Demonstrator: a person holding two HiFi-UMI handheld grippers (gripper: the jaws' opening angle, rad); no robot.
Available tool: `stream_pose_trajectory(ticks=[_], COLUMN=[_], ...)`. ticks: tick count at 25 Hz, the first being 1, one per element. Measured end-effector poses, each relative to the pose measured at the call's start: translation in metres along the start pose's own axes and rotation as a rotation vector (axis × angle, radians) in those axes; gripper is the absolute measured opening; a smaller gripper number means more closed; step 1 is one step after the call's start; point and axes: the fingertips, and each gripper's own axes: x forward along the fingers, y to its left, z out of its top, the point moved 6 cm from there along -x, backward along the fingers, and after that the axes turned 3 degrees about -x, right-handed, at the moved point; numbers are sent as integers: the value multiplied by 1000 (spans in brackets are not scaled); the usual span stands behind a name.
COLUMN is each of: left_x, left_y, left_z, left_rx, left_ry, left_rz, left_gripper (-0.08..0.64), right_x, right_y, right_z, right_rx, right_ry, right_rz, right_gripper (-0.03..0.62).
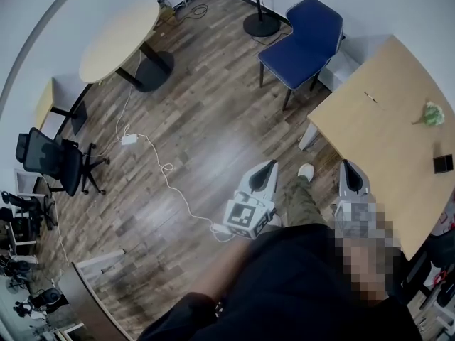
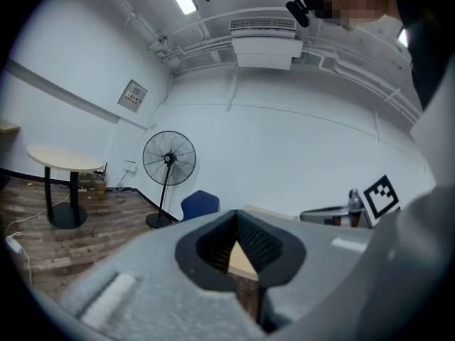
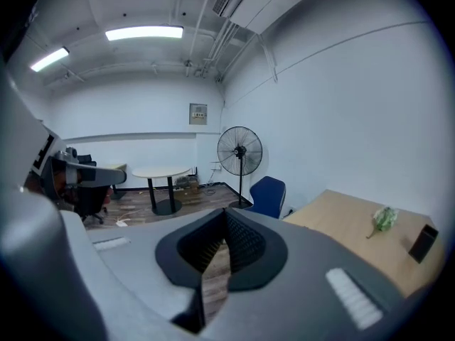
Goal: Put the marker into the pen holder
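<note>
- Head view: the left gripper and the right gripper sit at lower centre, over the wooden floor, both pointing up the frame.
- A light wooden table fills the right edge. Near its upper part lies a thin small thing, likely the marker, though it is too small to be sure.
- A green-and-white bunch lies further right, and a black pen holder stands at the far right edge, well apart from the marker.
- A blue chair is at top centre and a round table at upper left.
- Left gripper view: the fingertips meet, and nothing is between them. A standing fan is at centre left.
- Right gripper view: the fingers are pressed together and empty. The table is at lower right, with the bunch and the pen holder on it.
</note>
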Motion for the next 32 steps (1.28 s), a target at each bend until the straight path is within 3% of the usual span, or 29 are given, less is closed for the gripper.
stream_pose_trajectory(ticks=[5,10,17,24,32], left_x=[94,205,340,414,466], left_y=[9,6,-16,-28,-39], left_z=[4,11,25,28,1], left_rx=[9,41,79,95,93], left_ry=[47,108,159,172,232], left_rz=[-9,-74,-134,-191,-263], left_gripper=[3,3,3,3,3], right_x=[61,112,161,178,203], right_y=[-66,-139,-241,-305,-361], right_z=[-4,3,5,0,-26], right_rx=[32,132,178,253,205], right_ry=[29,20,54,54,170], right_rz=[-36,-42,-104,-103,-114], right_gripper=[3,2,3,2,2])
